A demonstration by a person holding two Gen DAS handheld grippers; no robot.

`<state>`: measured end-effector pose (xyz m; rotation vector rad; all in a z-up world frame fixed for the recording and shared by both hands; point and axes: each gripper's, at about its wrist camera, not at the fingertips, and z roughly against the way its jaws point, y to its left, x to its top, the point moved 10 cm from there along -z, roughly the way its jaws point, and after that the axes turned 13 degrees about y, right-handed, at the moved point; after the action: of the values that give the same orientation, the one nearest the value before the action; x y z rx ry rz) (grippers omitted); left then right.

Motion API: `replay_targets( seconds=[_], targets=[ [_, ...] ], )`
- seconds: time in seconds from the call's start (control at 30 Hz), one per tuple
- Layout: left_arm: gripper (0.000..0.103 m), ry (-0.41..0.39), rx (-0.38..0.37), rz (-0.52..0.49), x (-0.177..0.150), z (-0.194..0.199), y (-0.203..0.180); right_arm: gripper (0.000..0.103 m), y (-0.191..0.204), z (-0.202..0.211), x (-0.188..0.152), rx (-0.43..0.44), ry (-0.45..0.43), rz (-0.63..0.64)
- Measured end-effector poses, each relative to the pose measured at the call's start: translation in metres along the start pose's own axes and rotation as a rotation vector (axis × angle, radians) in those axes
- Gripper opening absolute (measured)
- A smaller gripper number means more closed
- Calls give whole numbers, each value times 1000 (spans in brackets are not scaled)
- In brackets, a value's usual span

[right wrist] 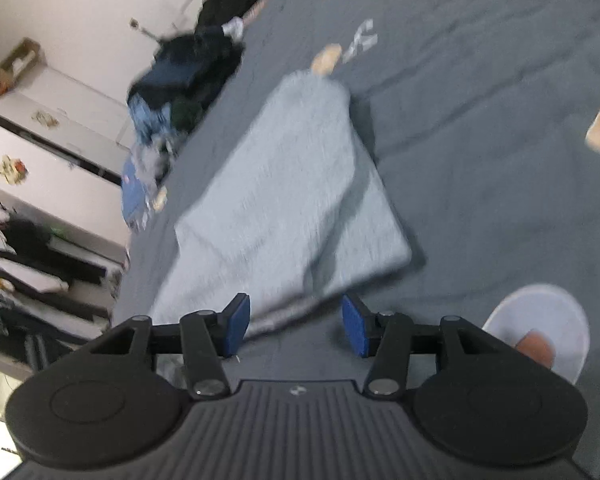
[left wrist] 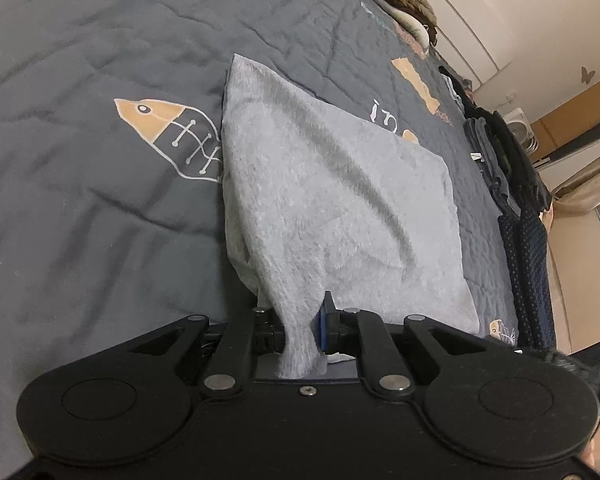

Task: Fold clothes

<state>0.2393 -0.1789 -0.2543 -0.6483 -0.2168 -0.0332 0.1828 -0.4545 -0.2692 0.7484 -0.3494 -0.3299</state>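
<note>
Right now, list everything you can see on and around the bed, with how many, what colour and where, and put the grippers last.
Grey garment: one, light grey, partly folded in the middle of the bed, one corner lifted.
Quilt: one, dark grey with fish-skeleton prints, covering the bed.
Dark clothes pile: several, black, grey and navy, along the bed's edge by the wall.
Cabinets: white, with stickers, beside the bed.
Left gripper: one, black, shut on the grey garment's corner.
Right gripper: one, black with blue pads, open, the garment's near edge between its fingers.
</note>
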Motion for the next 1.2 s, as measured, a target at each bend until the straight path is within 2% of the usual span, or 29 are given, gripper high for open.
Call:
replay_targets(
  seconds=[0.1,0.2,0.3,0.37,0.43,0.5,0.53,0.6,0.7,0.87,1.1,1.13,1.2],
  targets=[
    [13,11,3,13,-3,-3,3,50,-7,-12,2,-45,-32,-25],
    [20,33,34,-15,-7,-2,3,50,-13,-10,12,-18,-93,-79],
    [23,42,88,-95,-11,6,-3,50,-14,-3,21,-34,-151,-82],
    [28,42,145,-168,-14,14,-7,50,-15,2,22,-108,-132,-57],
    [31,3,255,-298,-18,27,-15,50,-11,13,23,-168,-136,-5],
    [32,-46,399,-446,-27,37,-26,50,-2,28,26,-230,-192,77],
    [35,-86,482,-525,-32,41,-32,50,5,31,25,-215,-204,95],
    [35,-140,594,-663,-39,46,-44,50,17,36,23,-180,-221,127],
    [35,-188,658,-822,-54,40,-63,50,30,21,22,-133,-187,145],
    [35,-257,796,-1043,-73,21,-79,51,27,-7,16,-174,-123,125],
    [35,-222,961,-1225,-87,-18,-69,50,24,-20,15,-196,-112,95],
    [35,-223,973,-1235,-86,-21,-68,46,23,-21,15,-192,-115,87],
    [35,-237,1001,-1260,-86,-25,-68,30,23,-18,17,-167,-138,71]
  ],
)
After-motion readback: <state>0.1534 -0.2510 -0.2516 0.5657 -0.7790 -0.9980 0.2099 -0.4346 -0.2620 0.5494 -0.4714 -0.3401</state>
